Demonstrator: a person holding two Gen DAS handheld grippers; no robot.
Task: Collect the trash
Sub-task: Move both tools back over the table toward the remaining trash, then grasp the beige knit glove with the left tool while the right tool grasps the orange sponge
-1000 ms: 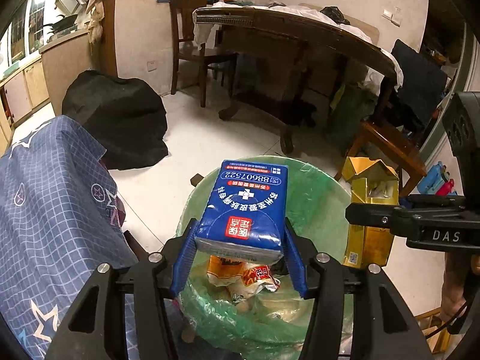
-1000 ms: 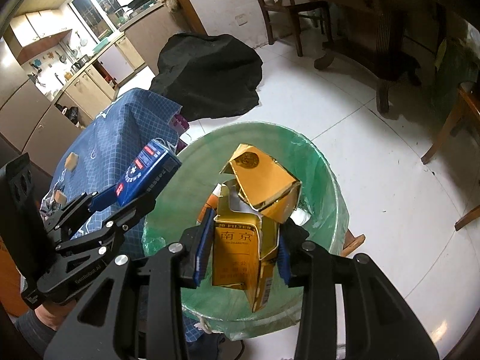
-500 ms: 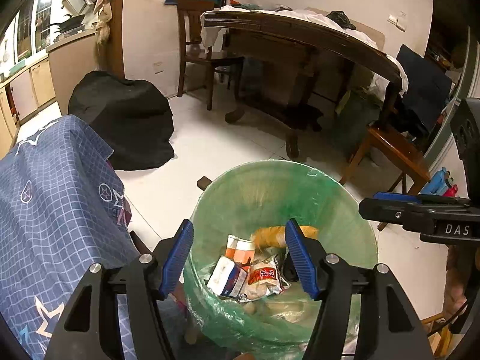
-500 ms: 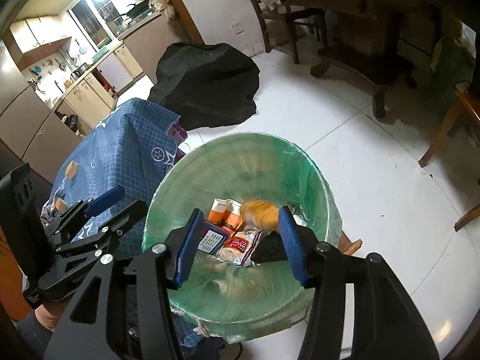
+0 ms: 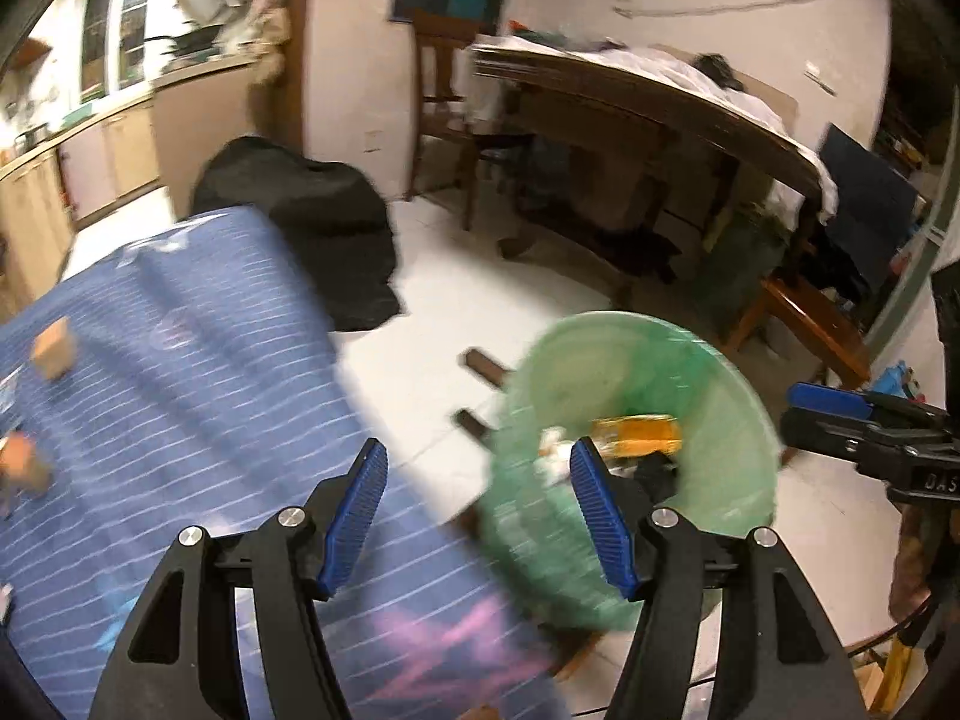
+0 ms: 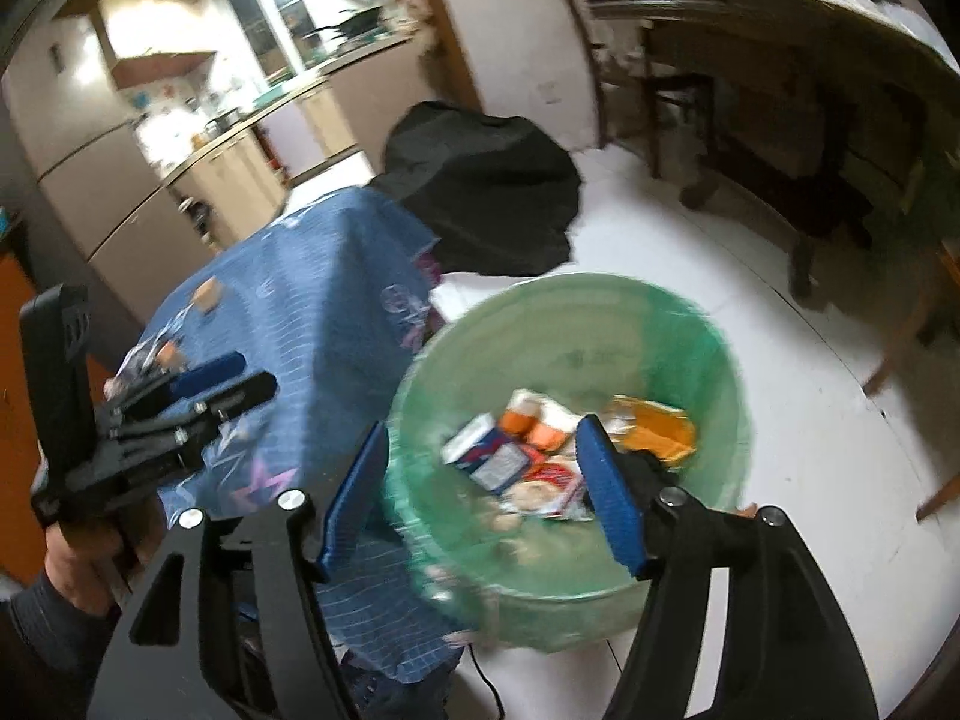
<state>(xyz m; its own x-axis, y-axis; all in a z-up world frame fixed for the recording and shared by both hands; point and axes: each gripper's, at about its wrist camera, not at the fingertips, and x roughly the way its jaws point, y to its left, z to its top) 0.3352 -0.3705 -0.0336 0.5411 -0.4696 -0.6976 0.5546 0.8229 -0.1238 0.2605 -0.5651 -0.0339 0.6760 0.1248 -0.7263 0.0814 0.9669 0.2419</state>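
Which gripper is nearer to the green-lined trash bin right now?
Right. The right gripper hangs over the bin, jaws opening and empty, framing the trash inside. The left gripper sits off to the side over the blue tablecloth, also empty.

Dim warm indoor light, bright glare from kitchen window [image 6: 264,30], heavy motion blur, fisheye bending and dark corners

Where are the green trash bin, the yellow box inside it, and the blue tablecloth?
green trash bin [image 6: 690,324]: right wrist view, far rim.
yellow box [image 6: 657,429]: right wrist view, top face.
blue tablecloth [image 6: 324,276]: right wrist view, bare top.
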